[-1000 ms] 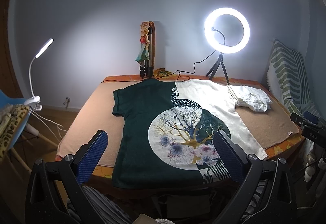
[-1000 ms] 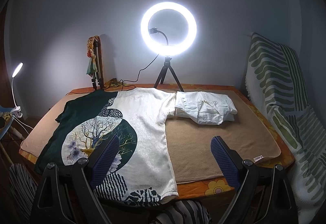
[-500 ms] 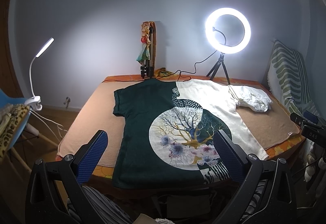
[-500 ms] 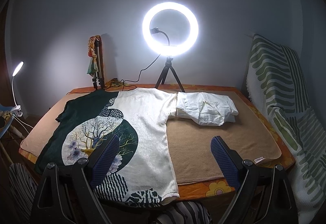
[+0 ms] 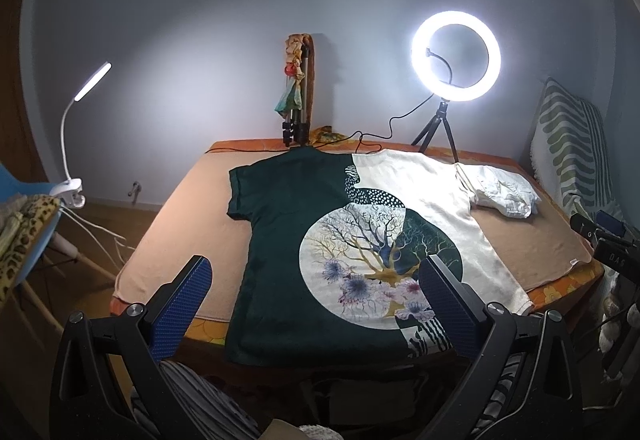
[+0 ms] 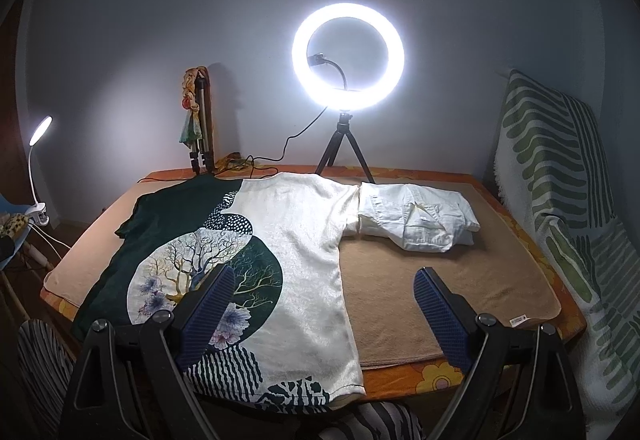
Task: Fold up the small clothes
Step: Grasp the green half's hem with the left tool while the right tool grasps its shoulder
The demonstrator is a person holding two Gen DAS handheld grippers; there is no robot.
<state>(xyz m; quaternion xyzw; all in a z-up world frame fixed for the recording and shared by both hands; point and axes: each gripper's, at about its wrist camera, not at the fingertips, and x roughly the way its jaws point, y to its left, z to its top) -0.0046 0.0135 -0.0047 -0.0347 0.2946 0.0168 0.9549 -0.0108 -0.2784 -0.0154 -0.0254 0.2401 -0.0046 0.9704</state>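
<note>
1. The T-shirt (image 5: 320, 240) lies spread flat, print side up, on the left and middle part of the surface (image 6: 420, 280). Its hem hangs slightly over the near edge and its collar points toward the far wall.
2. It is a soft knit, half dark green and half cream. It carries a round print of a branching tree with pale flowers, dotted and striped patches above and below. Both short sleeves are laid out sideways.
3. Its cream sleeve touches a folded white shirt (image 6: 416, 224), a crumpled, thicker bundle with a visible pocket. This one looks already done, so I judge the T-shirt to be the garment in hand, with its first fold not yet begun.
4. The left hand-held gripper (image 5: 316, 300) hovers above the near hem, jaws spread wide and empty. The right hand-held gripper (image 6: 324, 304) hangs over the cream side and the bare cloth beside it, likewise released and holding nothing.
5. The next move likely calls for lowering to pinch a sleeve or side edge, thin fabric that must be lifted free of the cover beneath.
6. That cover is a tan fleecy blanket (image 6: 440, 272) over an orange floral cloth (image 6: 420, 372).
7. Behind stand a lit ring light (image 6: 348, 56) on a tripod and a clip lamp (image 5: 86, 88).
</note>
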